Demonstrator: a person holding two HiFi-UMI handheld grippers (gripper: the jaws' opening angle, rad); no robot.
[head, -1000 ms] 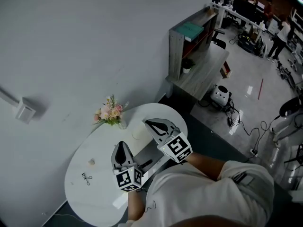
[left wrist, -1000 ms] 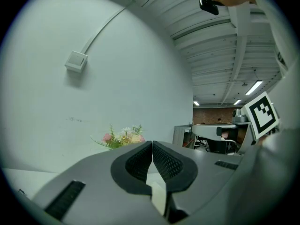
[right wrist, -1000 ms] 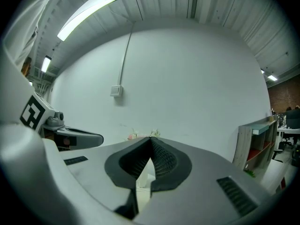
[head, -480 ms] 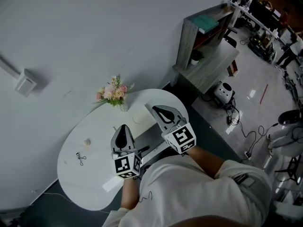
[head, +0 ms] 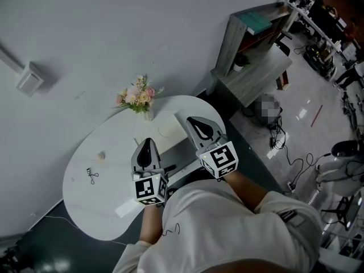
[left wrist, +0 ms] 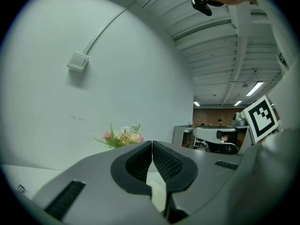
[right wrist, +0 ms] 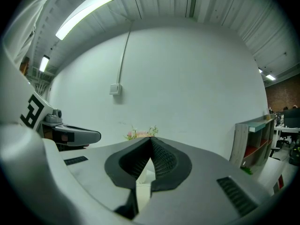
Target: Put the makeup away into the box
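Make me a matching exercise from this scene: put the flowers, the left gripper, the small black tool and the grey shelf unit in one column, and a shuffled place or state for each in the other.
Things:
1. flowers
2. left gripper
3. small black tool
4. grey shelf unit

Places or states:
A. lying flat on the left part of the table
B. standing past the table's right end, against the wall
C. shut, nothing between its jaws
D. at the table's far edge, beside the wall

Pairs: 1-D, 2-C, 3-A, 4-B.
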